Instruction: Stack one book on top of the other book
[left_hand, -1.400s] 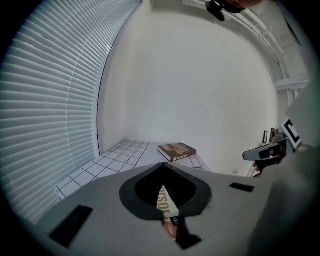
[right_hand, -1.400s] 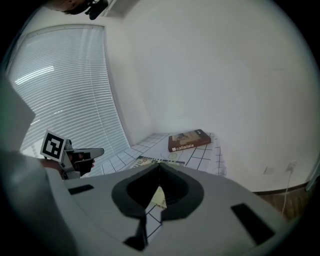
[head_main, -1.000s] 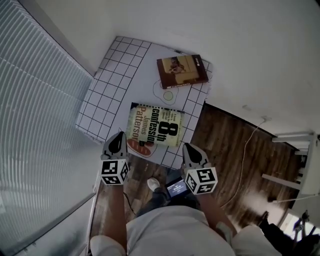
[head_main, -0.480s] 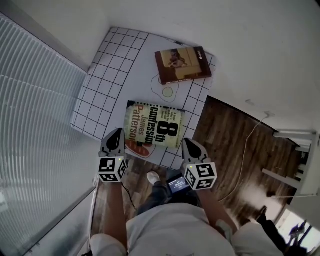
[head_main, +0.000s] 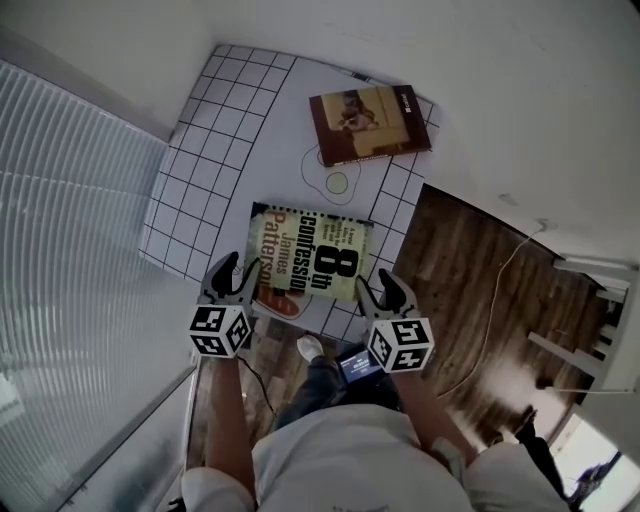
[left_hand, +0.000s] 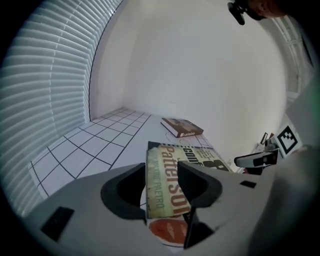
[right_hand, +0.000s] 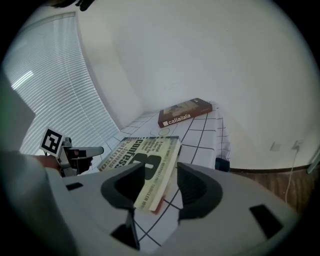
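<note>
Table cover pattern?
The table cover is white with a black square grid around a plain middle; the head view shows it best.

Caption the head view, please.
Left gripper and right gripper, jaws opening, straddle near corners of the Patterson book; the brown book lies beyond.

Yellow-green book (head_main: 310, 258), brown book (head_main: 370, 122) (black-gridded white cloth (head_main: 200, 170)).

Soft, even daylight filters through the white slatted window blind (head_main: 70, 250), leaving only faint shadows on the white grid-lined table (head_main: 195, 160). Both gripper views bulge fisheye-wise, with black corners and blurred near foregrounds.
</note>
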